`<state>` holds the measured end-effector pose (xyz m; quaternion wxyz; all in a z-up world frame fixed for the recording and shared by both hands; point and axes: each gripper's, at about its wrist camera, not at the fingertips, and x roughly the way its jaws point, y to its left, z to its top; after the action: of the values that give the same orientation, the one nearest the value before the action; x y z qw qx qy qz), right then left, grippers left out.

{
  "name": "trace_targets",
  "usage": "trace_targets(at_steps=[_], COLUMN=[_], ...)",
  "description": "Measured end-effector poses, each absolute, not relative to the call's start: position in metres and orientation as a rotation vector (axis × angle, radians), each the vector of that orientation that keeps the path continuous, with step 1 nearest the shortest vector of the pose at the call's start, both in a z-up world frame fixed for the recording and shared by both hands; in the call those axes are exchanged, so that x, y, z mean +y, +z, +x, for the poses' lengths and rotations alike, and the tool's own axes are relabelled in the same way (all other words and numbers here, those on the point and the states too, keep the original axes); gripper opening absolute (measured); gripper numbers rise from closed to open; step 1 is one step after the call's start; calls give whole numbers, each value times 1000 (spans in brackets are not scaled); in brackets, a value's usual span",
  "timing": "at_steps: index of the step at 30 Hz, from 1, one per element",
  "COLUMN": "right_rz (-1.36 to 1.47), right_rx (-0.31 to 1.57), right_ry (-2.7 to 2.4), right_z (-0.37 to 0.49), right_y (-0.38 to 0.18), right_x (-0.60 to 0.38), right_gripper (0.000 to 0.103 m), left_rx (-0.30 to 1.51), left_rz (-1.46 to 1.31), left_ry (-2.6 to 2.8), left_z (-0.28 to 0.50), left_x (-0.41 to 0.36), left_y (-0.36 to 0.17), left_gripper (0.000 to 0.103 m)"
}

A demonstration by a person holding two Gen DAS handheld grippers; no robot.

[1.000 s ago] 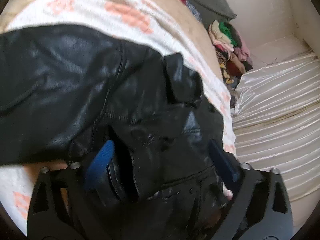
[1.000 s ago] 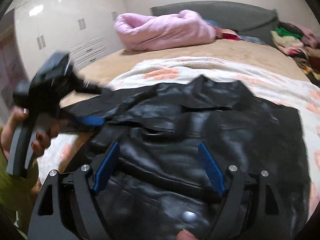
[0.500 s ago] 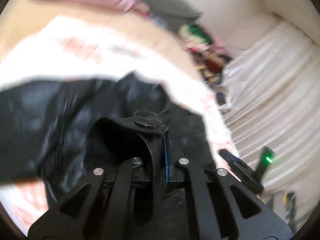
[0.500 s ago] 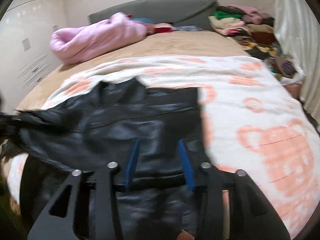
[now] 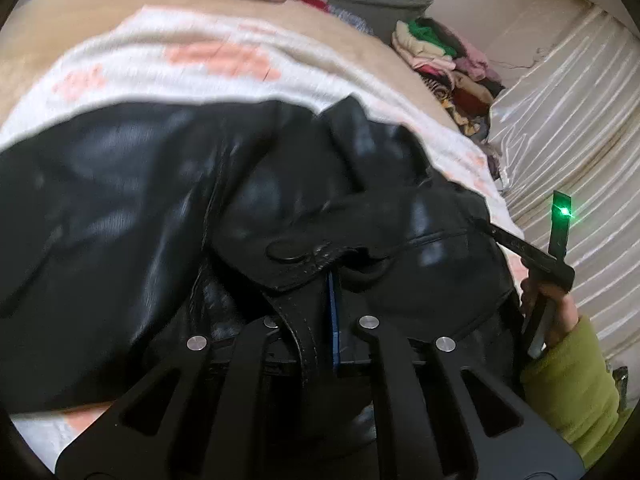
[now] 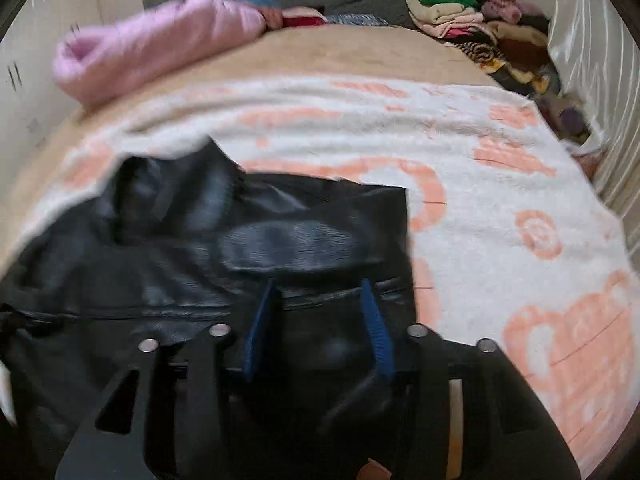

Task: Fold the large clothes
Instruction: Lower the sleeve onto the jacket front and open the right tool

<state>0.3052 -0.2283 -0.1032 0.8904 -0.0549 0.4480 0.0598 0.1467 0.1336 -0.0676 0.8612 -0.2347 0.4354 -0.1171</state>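
Jacket (image 5: 120,200) edge pinched, seemingly, only left view

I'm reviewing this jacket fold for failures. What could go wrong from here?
1. The left tool pinches only a thin flap of the black leather jacket; the slick leather may slip out when pulled.
2. The right tool is opening over the jacket's edge, so that side may sag or fold unevenly.
3. Dragging could bunch the patterned blanket underneath.

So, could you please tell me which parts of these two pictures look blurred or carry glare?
Left wrist view: black jacket and patterned blanket smeared, green light flaring. Right wrist view: jacket and pink bundle motion-blurred, blanket sharper; both bent by fisheye.
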Motion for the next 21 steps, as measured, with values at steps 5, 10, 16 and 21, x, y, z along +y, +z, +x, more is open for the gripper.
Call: trace_targets(at_steps=[5, 10, 16, 21], right_rz=[-30, -28, -28, -52], right_rx=[951, 904, 823, 811], right_ry=[128, 166, 252, 296], right_z=[313, 293, 241, 211], right_y=[-122, -97, -64, -60], right_x=[-246, -240, -233, -218], right_gripper=[48, 54, 63, 71], left_rx=[937, 901, 822, 828], left_rz=[-485, -451, -352, -285], left_ry=[-257, -254, -129, -149], left_z=[150, 142, 114, 104], left_x=[129, 130, 134, 110], left_y=[-82, -62, -18, -3], left_gripper=[3, 17, 38, 46])
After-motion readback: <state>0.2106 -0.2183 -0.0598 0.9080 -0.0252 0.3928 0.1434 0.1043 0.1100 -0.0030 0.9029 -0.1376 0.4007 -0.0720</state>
